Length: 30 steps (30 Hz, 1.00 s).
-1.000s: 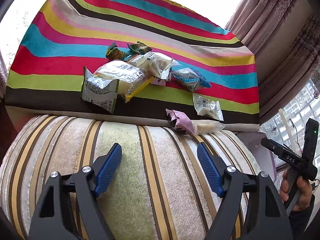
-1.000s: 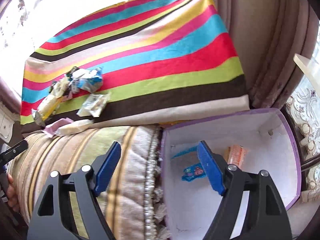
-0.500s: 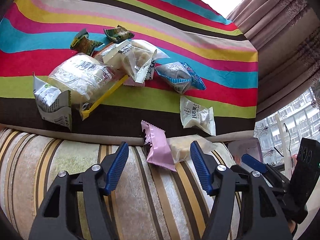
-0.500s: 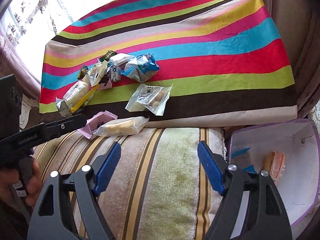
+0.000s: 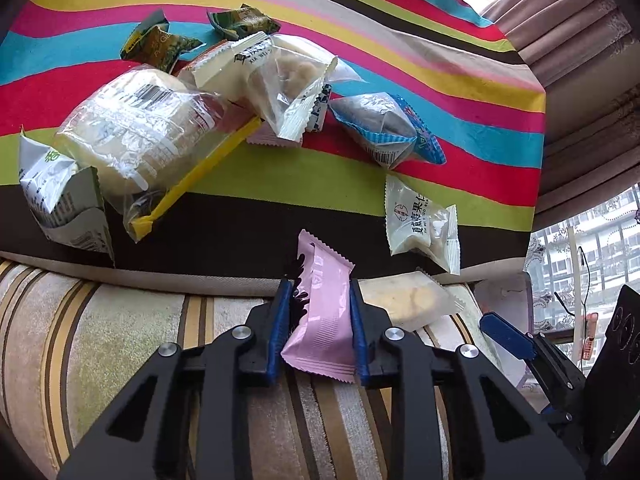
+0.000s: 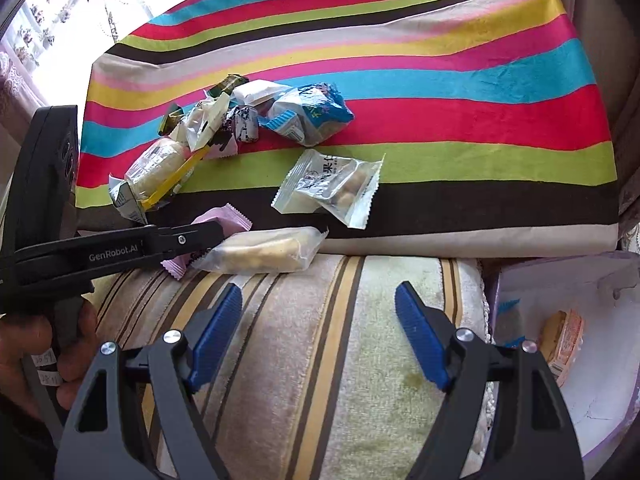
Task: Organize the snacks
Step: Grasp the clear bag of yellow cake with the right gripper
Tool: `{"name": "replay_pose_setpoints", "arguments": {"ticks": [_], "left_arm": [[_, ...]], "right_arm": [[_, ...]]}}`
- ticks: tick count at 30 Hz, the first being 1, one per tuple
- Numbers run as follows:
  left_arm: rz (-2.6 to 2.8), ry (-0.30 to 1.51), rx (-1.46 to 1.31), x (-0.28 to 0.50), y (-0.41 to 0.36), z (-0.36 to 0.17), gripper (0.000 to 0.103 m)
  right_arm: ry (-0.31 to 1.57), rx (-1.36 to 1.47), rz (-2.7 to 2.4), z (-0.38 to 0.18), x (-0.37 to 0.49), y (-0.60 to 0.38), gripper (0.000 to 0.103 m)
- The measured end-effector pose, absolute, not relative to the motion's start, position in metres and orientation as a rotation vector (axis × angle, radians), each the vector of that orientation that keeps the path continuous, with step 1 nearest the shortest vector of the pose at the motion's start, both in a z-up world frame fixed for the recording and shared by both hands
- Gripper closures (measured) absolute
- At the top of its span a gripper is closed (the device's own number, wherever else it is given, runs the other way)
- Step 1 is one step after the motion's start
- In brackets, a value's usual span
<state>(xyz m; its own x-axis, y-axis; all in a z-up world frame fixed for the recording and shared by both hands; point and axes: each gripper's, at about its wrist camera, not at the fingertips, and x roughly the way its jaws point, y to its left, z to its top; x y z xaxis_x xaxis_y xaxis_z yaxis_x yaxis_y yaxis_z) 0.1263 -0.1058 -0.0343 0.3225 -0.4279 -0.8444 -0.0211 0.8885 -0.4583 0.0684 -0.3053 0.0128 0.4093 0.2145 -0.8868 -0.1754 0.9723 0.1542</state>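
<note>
While the pink snack packet (image 5: 320,312) is clamped by the left gripper (image 5: 319,334) on the striped cushion (image 6: 320,340), the right gripper (image 6: 318,336) is held wide apart above it.

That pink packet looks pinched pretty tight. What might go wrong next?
The left gripper squeezes the pink snack packet across its width, so the contents may get crushed. The clear pastry packet lies right beside it, apparently touching, and could be dragged off the striped cushion. The purple box sits far right, a long carry.
</note>
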Motion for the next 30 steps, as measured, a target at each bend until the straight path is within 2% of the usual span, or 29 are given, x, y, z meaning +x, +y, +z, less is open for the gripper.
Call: {"name": "replay_pose_setpoints", "arguments": {"ticks": [11,21,30], "left_arm": [[-0.254,1.137,-0.489,0.106,-0.073,-0.017,0.078],[-0.246,1.110,-0.526,0.096,-0.060,-0.016,0.078],[-0.245,1.105,-0.539,0.094,-0.057,-0.016,0.078]], "right_arm": [[1.150,-0.008,0.282,0.006,0.081,-0.276,0.021],[1.185,0.050,0.260,-0.001,0.098,-0.263,0.014],[1.256,-0.046,0.197,-0.017,0.119,-0.243,0.014]]}}
